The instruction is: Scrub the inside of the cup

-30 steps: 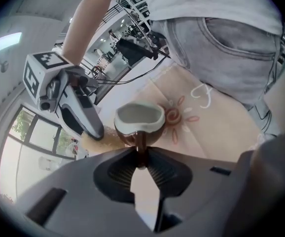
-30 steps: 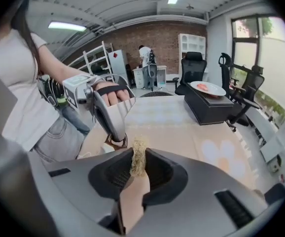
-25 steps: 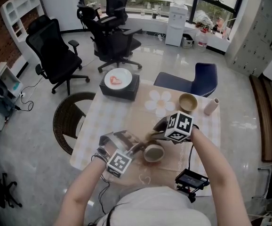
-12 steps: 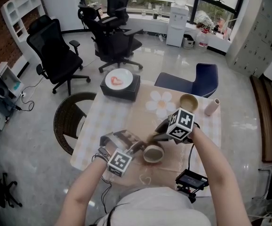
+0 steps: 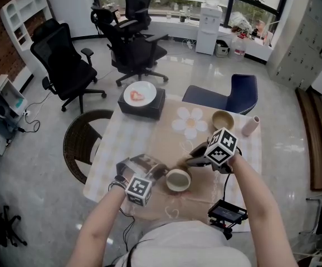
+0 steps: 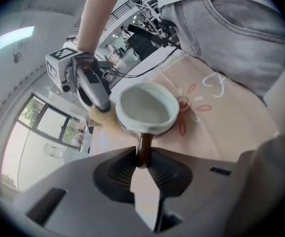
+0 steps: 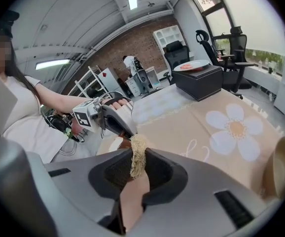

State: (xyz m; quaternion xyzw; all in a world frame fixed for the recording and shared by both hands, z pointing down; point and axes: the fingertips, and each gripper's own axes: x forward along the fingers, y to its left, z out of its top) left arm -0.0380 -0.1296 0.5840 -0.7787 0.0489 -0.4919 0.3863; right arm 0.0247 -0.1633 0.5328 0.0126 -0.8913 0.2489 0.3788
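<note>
Cup (image 6: 147,106), tilted, is pinched by its handle in the left gripper (image 6: 142,157); just right of it, the right gripper (image 7: 135,172) clamps a fibrous scrubber (image 7: 138,152).

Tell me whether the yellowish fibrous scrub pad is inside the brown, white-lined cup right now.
No, the brown, white-lined cup shows a bare interior, and the yellowish fibrous scrub pad sits outside its rim.

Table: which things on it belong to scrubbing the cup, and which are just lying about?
In use: cup, held in the left gripper; scrubber, held in the right gripper.
Lying about: bowl; small pale vase; black box; plate on it.
</note>
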